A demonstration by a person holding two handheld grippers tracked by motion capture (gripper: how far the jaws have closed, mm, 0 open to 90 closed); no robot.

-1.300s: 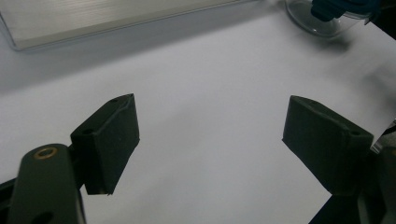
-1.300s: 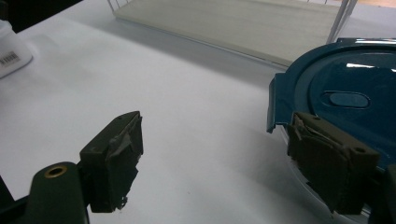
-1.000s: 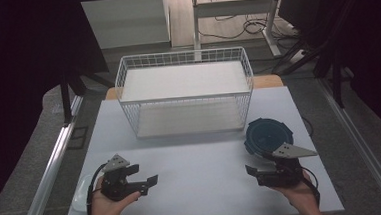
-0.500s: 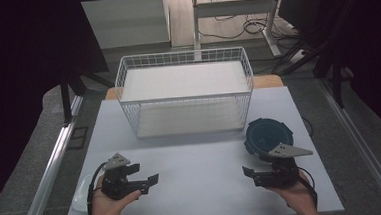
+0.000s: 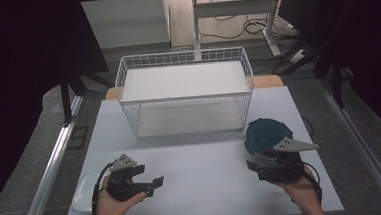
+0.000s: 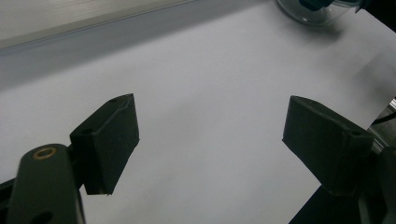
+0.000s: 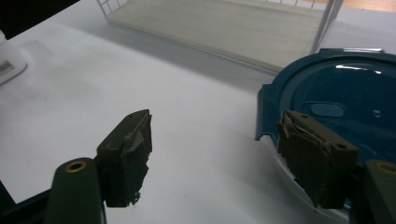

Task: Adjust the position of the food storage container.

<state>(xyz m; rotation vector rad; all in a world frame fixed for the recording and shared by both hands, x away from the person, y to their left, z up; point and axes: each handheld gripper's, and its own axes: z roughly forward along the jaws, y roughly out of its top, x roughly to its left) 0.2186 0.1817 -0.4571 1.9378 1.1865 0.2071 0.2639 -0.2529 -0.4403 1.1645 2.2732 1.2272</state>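
Left tool [image 6: 210, 140] jaws spread wide, nothing between them. White tabletop [image 6: 210, 84] under and ahead of tool. Clear container with a blue lid [image 6: 317, 9] far ahead to the right, cut off at frame top.

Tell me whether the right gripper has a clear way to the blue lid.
Probably yes: the right gripper stands open right beside the blue lid, one jaw already over its rim, with only bare table between them.
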